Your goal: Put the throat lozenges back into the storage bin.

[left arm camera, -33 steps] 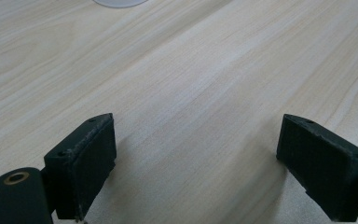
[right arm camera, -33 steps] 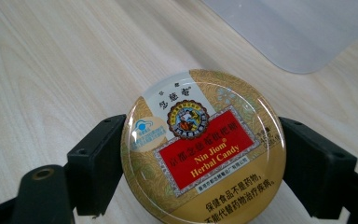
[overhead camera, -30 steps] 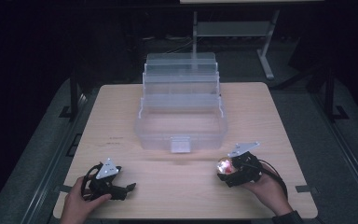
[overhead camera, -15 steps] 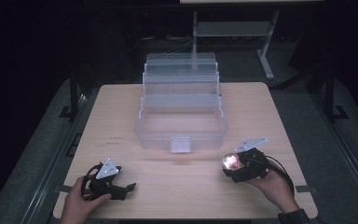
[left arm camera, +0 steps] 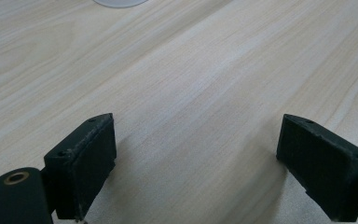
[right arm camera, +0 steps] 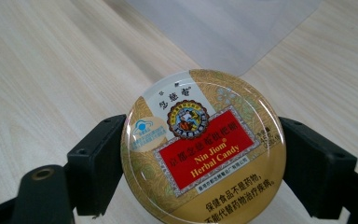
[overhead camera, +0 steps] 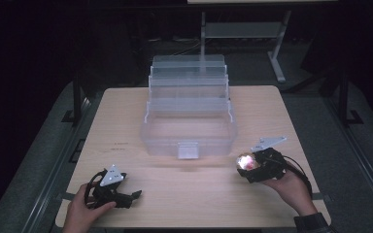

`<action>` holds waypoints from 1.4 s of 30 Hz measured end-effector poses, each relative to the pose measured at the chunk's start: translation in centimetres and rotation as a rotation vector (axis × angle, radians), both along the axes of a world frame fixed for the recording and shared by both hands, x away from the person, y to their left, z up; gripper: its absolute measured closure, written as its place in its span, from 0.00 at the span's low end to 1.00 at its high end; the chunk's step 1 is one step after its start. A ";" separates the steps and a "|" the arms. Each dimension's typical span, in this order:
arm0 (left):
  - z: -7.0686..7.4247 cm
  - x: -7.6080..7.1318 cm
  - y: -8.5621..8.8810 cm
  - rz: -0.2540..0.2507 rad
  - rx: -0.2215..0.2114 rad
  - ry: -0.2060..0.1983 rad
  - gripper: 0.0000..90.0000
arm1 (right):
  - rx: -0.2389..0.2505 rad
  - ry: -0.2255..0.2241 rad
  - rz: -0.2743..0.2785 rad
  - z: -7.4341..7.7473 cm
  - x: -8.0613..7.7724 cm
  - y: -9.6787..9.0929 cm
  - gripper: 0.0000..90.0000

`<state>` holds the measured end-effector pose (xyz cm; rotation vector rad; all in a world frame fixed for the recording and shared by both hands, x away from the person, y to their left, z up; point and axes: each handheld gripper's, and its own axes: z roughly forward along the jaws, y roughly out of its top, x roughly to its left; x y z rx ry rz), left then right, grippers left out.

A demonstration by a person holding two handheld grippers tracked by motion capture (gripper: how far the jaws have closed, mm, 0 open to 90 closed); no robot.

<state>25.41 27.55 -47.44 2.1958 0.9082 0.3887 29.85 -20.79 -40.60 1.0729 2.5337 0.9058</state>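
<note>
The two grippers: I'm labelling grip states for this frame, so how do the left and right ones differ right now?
The left gripper has its jaws spread wide with only bare table between them; the right gripper is shut on a round candy tin. In the high view, the left gripper rests low at the table's near left, while the right gripper sits beside the clear tiered box. Both are hand-held with black jaws.

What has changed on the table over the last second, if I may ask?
The right gripper, shut on the round candy tin, has moved slightly farther along the table towards the clear tiered organizer box. The left gripper stays open and in place, and the box is unmoved.
</note>
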 end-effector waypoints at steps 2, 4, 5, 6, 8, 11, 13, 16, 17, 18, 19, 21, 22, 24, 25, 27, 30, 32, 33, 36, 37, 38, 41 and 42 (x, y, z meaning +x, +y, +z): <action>0.0 0.0 0.0 0.000 0.000 0.000 0.12 | 0.001 -0.003 -0.003 0.2 0.2 -0.1 0.22; 0.0 0.0 0.0 0.000 0.000 0.000 0.12 | 0.008 0.000 -0.008 0.4 0.3 -0.2 0.22; 0.0 0.0 0.0 0.000 0.000 0.000 0.12 | 0.008 0.000 -0.008 0.4 0.3 -0.2 0.22; 0.0 0.0 0.0 0.000 0.000 0.000 0.12 | 0.010 -0.003 -0.007 0.4 0.4 -0.3 0.22; 0.0 0.0 0.0 0.000 0.000 0.000 0.12 | 0.014 -0.004 -0.014 0.7 0.6 -0.4 0.22; 0.0 0.0 0.0 0.000 0.000 0.000 0.12 | 0.018 -0.011 -0.020 1.1 0.8 -0.7 0.22; 0.0 0.0 0.0 -0.001 0.001 -0.001 0.12 | 0.019 -0.019 -0.024 1.4 0.9 -0.8 0.22; 0.0 0.0 0.0 -0.001 0.001 -0.001 0.12 | 0.018 -0.024 -0.026 1.8 1.2 -1.0 0.22; 0.0 0.0 0.0 -0.001 0.001 -0.001 0.12 | 0.018 -0.024 -0.026 1.8 1.2 -1.0 0.22; 0.0 0.0 0.0 -0.001 0.001 -0.001 0.12 | 0.020 -0.021 -0.025 1.9 1.2 -1.0 0.22; 0.0 0.0 0.0 -0.001 0.001 -0.001 0.12 | 0.018 -0.024 -0.024 2.0 1.3 -1.1 0.22; 0.0 0.0 0.0 -0.001 0.001 -0.001 0.12 | 0.020 -0.026 -0.027 2.1 1.4 -1.1 0.22; 0.0 0.0 0.0 0.000 0.000 0.000 0.12 | 0.019 -0.025 -0.028 2.2 1.4 -1.2 0.22; 0.0 0.0 0.0 -0.001 0.001 -0.001 0.12 | 0.023 -0.032 -0.028 2.6 1.6 -1.2 0.22; 0.0 0.0 0.0 -0.001 0.001 -0.001 0.12 | 0.023 -0.032 -0.028 2.6 1.6 -1.2 0.22; 0.0 0.0 0.0 -0.001 0.001 -0.001 0.12 | 0.024 -0.035 -0.027 2.9 1.7 -1.2 0.22; 0.0 0.0 0.0 -0.001 0.001 -0.001 0.12 | 0.023 -0.039 -0.025 3.1 1.9 -1.1 0.22; 0.0 0.0 0.0 -0.001 0.001 -0.001 0.12 | 0.022 -0.048 -0.023 3.4 2.1 -1.1 0.22; 0.0 0.0 0.0 -0.001 0.001 -0.001 0.12 | 0.022 -0.048 -0.023 3.4 2.1 -1.1 0.22; 0.0 0.0 0.0 -0.001 0.001 -0.001 0.12 | 0.023 -0.052 -0.025 3.8 2.4 -1.0 0.22; 0.0 0.0 0.0 -0.001 0.001 -0.001 0.12 | 0.023 -0.052 -0.025 3.8 2.4 -1.0 0.22; 0.0 0.0 0.0 0.000 0.000 -0.001 0.12 | 0.026 -0.052 -0.025 3.9 2.7 -0.9 0.22; 0.0 0.0 0.0 0.000 0.000 0.000 0.12 | 0.025 -0.050 -0.022 4.1 2.9 -0.9 0.22; 0.0 0.0 0.0 0.000 0.000 0.000 0.12 | 0.032 -0.048 -0.021 4.2 3.2 -0.9 0.22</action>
